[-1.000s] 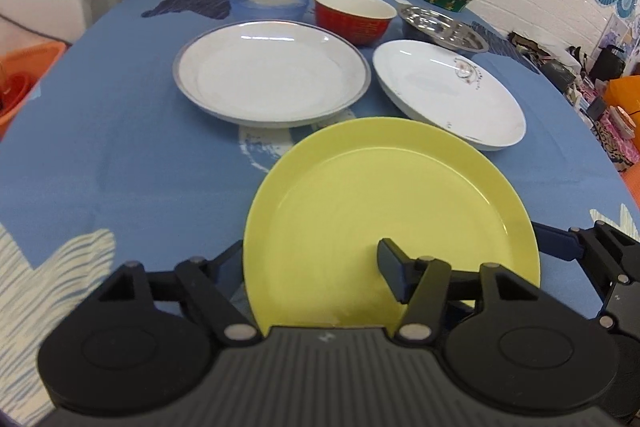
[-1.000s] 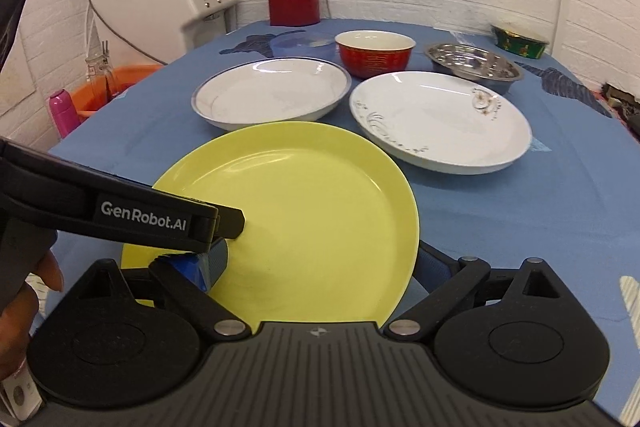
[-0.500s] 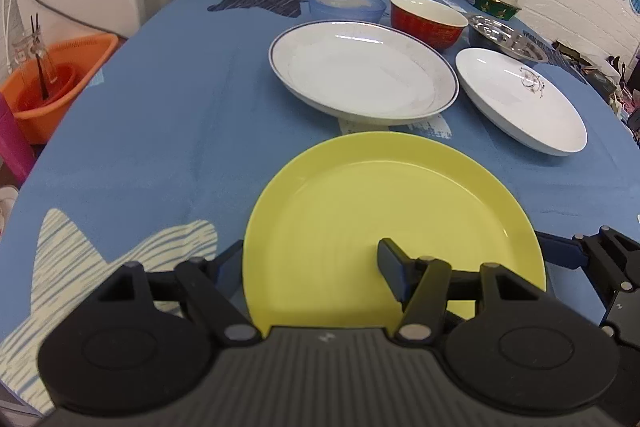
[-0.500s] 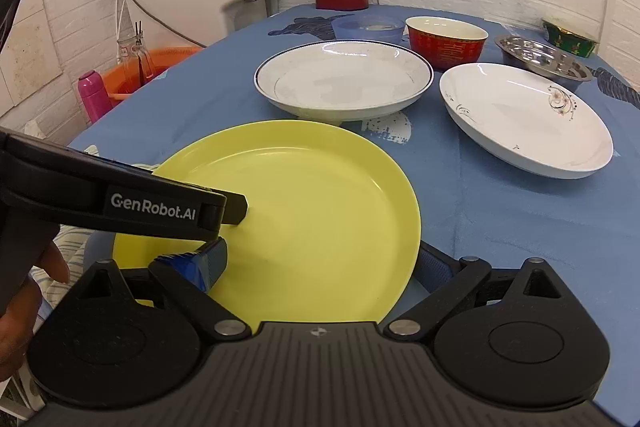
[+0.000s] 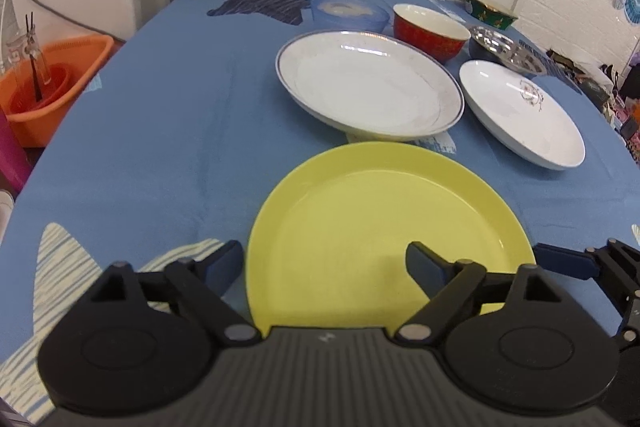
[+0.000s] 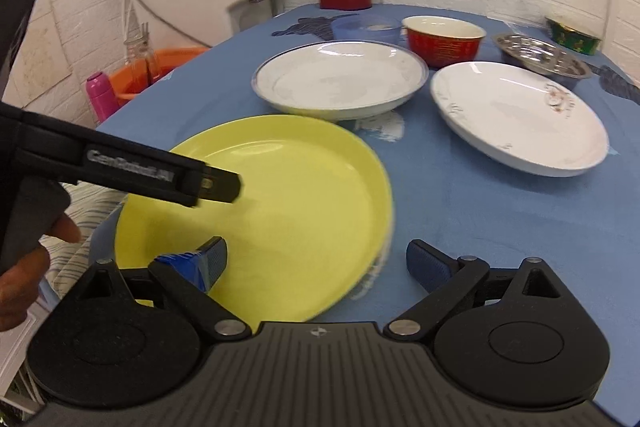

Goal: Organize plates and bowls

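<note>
A person's hand (image 6: pixel 24 267) holds the left gripper (image 5: pixel 324 261), its fingers wide apart astride the near-left rim of a yellow plate (image 5: pixel 384 235) on the blue tablecloth (image 5: pixel 168 131). Beyond it sit a blue-rimmed white plate (image 5: pixel 368 85), a red bowl (image 5: pixel 430 33), a floral white plate (image 5: pixel 520 107) and a steel dish (image 5: pixel 508 51). The right gripper (image 6: pixel 316 261) straddles the yellow plate's right rim, fingers spread and not clamped on it.
</note>
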Tool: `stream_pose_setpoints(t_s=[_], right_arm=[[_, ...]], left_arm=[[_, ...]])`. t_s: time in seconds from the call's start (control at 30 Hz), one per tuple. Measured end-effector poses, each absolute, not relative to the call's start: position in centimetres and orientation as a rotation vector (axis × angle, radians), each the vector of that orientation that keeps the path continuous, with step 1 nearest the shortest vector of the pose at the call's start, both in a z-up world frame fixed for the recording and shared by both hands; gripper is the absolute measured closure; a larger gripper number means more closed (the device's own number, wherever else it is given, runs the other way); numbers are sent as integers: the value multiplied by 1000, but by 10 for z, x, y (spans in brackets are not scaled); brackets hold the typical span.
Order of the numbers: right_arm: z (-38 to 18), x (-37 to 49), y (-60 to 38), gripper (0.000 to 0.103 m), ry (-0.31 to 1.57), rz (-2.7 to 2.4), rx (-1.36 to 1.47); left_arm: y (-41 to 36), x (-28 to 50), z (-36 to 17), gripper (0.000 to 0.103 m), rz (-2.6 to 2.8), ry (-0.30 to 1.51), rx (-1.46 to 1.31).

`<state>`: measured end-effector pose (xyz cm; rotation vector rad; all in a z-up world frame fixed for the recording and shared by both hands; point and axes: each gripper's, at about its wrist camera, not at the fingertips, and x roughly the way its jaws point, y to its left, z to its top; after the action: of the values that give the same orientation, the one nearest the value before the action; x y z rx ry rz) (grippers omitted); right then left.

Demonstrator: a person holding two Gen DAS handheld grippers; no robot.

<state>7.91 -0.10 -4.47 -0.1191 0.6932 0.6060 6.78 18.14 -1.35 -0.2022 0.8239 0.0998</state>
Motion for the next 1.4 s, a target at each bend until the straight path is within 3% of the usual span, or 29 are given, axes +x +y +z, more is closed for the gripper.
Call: stream_pose_setpoints(t_s=[0.27, 0.63, 0.73, 1.23, 1.4], right_arm=[[13, 155, -1, 19, 528, 641, -147], [-25, 280, 69, 19, 720, 729, -255], [-35, 285, 78, 16, 788, 728, -246], [-42, 254, 88, 17, 778, 705, -206], [-45, 248, 85, 17, 737, 730, -235]], left_arm=[[219, 103, 22, 11, 145, 737, -251], [266, 154, 12, 11, 223, 766, -293], [274, 167, 9, 11, 217, 780, -308], [268, 207, -5, 11, 185, 815, -320], [262, 218, -18, 16, 190, 855, -302]])
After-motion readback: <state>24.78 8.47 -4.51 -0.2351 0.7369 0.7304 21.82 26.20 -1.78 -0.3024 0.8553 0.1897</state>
